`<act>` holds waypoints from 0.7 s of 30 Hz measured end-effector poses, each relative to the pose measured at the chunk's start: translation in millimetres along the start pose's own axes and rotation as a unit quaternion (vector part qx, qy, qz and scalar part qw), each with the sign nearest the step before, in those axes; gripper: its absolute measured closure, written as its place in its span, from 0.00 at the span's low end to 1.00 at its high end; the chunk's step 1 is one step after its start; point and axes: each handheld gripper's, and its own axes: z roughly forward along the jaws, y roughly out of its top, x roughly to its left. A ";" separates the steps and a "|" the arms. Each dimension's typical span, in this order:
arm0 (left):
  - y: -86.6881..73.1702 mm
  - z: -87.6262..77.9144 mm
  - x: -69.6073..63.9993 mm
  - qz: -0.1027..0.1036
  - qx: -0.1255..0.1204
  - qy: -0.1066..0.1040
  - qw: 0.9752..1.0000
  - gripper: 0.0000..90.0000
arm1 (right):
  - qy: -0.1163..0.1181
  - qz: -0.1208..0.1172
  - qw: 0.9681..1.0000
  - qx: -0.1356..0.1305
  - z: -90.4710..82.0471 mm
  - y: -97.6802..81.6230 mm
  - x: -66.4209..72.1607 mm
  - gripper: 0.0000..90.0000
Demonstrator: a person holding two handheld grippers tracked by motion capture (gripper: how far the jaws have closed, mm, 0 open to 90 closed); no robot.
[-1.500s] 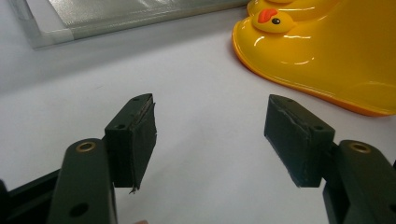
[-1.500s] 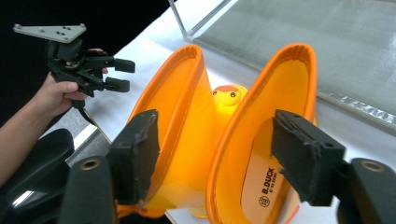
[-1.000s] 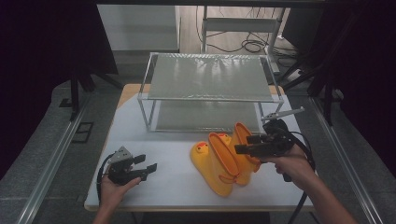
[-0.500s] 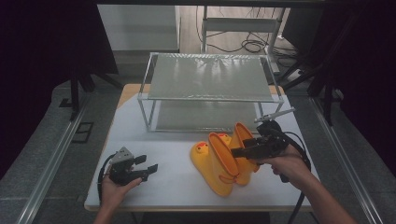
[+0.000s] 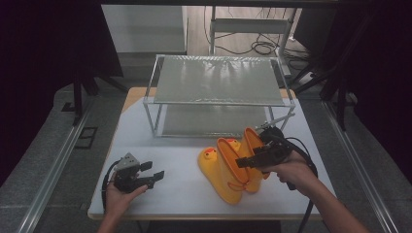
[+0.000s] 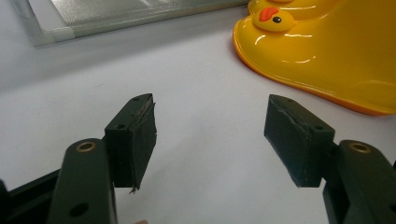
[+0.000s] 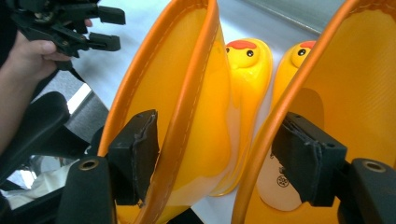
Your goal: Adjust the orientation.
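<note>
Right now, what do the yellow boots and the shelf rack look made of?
Boots: glossy rubber or soft plastic, probably; smooth moulded skin with sharp highlights and a stitched-looking rim. Rack: metal frame, likely; thin silver-grey bars. Its shelf panels look like fine mesh or frosted sheet, unclear which.

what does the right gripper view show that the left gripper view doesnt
Right gripper view: the open tops and insides of both yellow boots, the right gripper with one jaw inside each boot's opening, both duck faces, and farther off the left gripper in the person's hand.

Left gripper view: the left gripper's own jaws open over bare white table, and the lower edge of the metal shelf rack.

Both: the yellow boots, a red-beaked duck face on the toe, and a pair of open black jaws with nothing clamped between them.
</note>
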 end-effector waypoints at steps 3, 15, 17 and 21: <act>-0.1 0.1 0.0 0.000 0.000 0.000 1.000 0.38 | -0.007 0.001 1.000 0.010 1.5 2.9 1.2 0.37; -0.1 -0.1 0.5 -0.001 -0.001 0.000 1.000 0.38 | -0.040 0.014 0.997 0.062 11.4 15.7 3.8 0.48; -0.1 -0.3 0.2 0.000 -0.001 0.000 1.000 0.38 | -0.046 0.015 0.997 0.067 11.5 15.8 3.0 0.52; 0.1 -0.1 -0.2 0.000 -0.001 0.000 1.000 0.38 | -0.072 0.007 0.994 0.080 13.2 15.4 1.0 0.61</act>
